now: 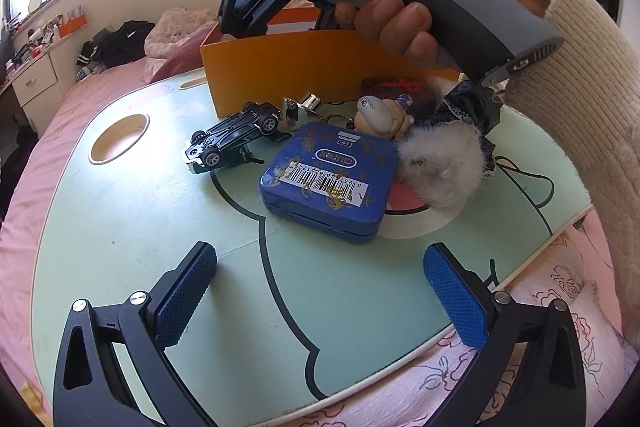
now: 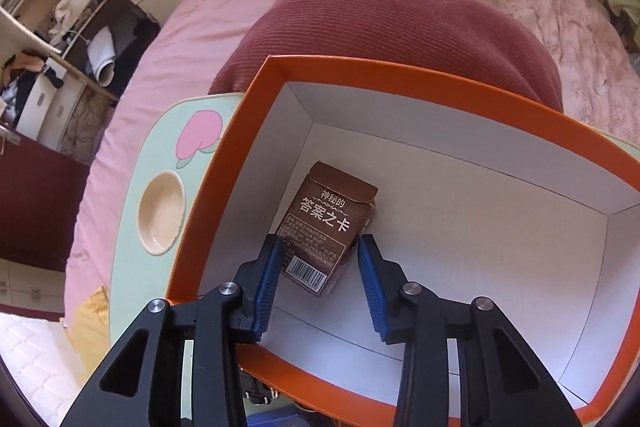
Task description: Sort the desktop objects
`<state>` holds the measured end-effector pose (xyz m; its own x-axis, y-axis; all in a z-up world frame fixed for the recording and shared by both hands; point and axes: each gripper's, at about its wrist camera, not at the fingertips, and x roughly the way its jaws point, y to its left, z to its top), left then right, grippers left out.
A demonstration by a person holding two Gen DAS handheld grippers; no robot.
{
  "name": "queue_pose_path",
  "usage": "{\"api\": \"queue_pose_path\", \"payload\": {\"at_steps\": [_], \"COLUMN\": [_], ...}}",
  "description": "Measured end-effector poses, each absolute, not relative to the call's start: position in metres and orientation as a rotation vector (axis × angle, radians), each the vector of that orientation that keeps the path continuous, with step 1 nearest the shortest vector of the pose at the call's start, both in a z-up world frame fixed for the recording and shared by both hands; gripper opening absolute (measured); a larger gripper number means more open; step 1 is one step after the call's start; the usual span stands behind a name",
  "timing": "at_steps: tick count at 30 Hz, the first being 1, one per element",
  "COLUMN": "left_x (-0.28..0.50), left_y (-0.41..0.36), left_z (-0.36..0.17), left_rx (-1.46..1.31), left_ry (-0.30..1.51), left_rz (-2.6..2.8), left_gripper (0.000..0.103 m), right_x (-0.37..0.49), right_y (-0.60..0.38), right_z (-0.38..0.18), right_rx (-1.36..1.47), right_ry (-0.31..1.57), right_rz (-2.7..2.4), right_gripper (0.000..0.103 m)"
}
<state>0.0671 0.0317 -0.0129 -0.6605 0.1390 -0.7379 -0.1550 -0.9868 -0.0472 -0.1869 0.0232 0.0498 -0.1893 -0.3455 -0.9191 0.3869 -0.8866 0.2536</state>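
My right gripper point(image 2: 320, 241) hangs open over the orange box point(image 2: 400, 73), pointing steeply down. A brown card box point(image 2: 324, 223) lies on the white floor inside, seen between the blue pads, which do not press it. In the left wrist view a hand holds the right gripper's handle point(image 1: 440, 7) above the orange box point(image 1: 288, 67), and its fingers are hidden behind the wall. My left gripper point(image 1: 320, 267) stands open over the green table point(image 1: 140, 227), nothing between its pads. Ahead of it lie a blue tin point(image 1: 328, 179), an upturned black toy car point(image 1: 232, 139) and a fluffy white doll point(image 1: 440, 163).
A small figure with a white cap point(image 1: 376, 115) and a shiny silver piece point(image 1: 304, 105) sit against the orange box. The table has a round cup recess point(image 1: 118, 139) at its left. A maroon cushion point(image 2: 400, 23) and pink bedding lie beyond the box.
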Motion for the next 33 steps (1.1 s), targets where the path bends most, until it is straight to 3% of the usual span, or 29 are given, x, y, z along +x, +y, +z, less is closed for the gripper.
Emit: {"api": "queue_pose_path", "payload": {"at_steps": [3,14,16,18,19,25,26,27,28,33], "left_x": [0.067,0.066,0.066,0.066,0.066,0.066,0.065,0.065,0.065,0.065], "left_y": [0.032,0.032,0.032,0.032,0.032,0.032,0.032,0.032,0.032,0.032], "left_z": [-0.013,-0.013,-0.013,-0.013,-0.013,-0.014,-0.013,-0.012,-0.012,-0.012], "left_rx": [-1.209,-1.209,-1.209,-1.210,-1.209,-1.208,-1.208,-1.207,-1.206,-1.206], "left_ry": [0.030,0.031,0.030,0.031,0.031,0.030,0.030,0.030,0.029,0.030], "left_rz": [2.724,2.725,2.725,2.725,2.725,2.725,2.726,2.727,2.727,2.727], "left_gripper": [0.103,0.103,0.103,0.103,0.103,0.103,0.103,0.103,0.103,0.103], "right_x": [-0.185,-0.180,-0.180,-0.180,-0.181,-0.196,-0.197,-0.194,-0.191,-0.190], "right_y": [0.032,0.046,0.045,0.042,0.040,0.033,0.031,0.028,0.026,0.037], "right_z": [0.052,0.062,0.068,0.072,0.074,0.047,0.041,0.042,0.042,0.041], "right_rx": [1.610,1.581,1.551,1.519,1.502,1.621,1.640,1.600,1.591,1.604], "right_ry": [0.053,0.165,0.126,0.094,0.084,-0.029,-0.006,0.071,0.138,0.087], "right_rz": [-2.152,-2.242,-2.246,-2.271,-2.283,-2.207,-2.191,-2.233,-2.266,-2.264], "right_gripper": [0.030,0.032,0.057,0.067,0.067,0.067,0.063,0.045,0.041,0.039]}}
